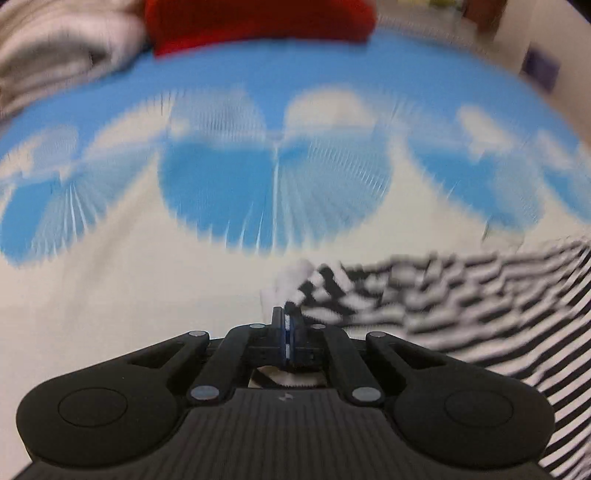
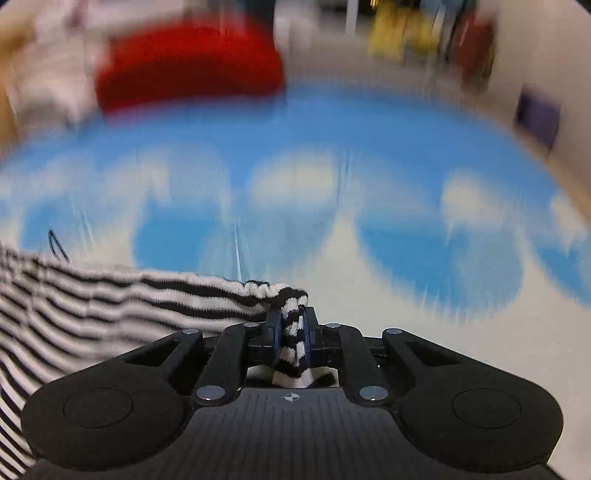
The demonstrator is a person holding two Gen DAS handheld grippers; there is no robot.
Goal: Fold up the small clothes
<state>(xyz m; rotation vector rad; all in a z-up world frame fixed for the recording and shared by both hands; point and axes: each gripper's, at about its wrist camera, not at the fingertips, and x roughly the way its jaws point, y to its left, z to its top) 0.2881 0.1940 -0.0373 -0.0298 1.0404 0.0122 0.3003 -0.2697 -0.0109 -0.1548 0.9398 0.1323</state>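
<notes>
A black-and-white striped garment [image 1: 461, 295] hangs stretched between my two grippers above a blue and white patterned sheet [image 1: 258, 177]. My left gripper [image 1: 287, 317] is shut on one corner of the garment, which spreads off to the right. In the right wrist view my right gripper [image 2: 291, 325] is shut on another corner of the striped garment [image 2: 92, 306], which spreads off to the left; a bunch of cloth shows between the fingers [image 2: 274, 328]. Both views are motion-blurred.
A red folded cloth [image 1: 258, 22] lies at the far edge of the sheet, also in the right wrist view [image 2: 188, 66]. A pale crumpled blanket [image 1: 55, 48] sits at far left. Blurred yellow and dark items [image 2: 424, 33] stand beyond the bed.
</notes>
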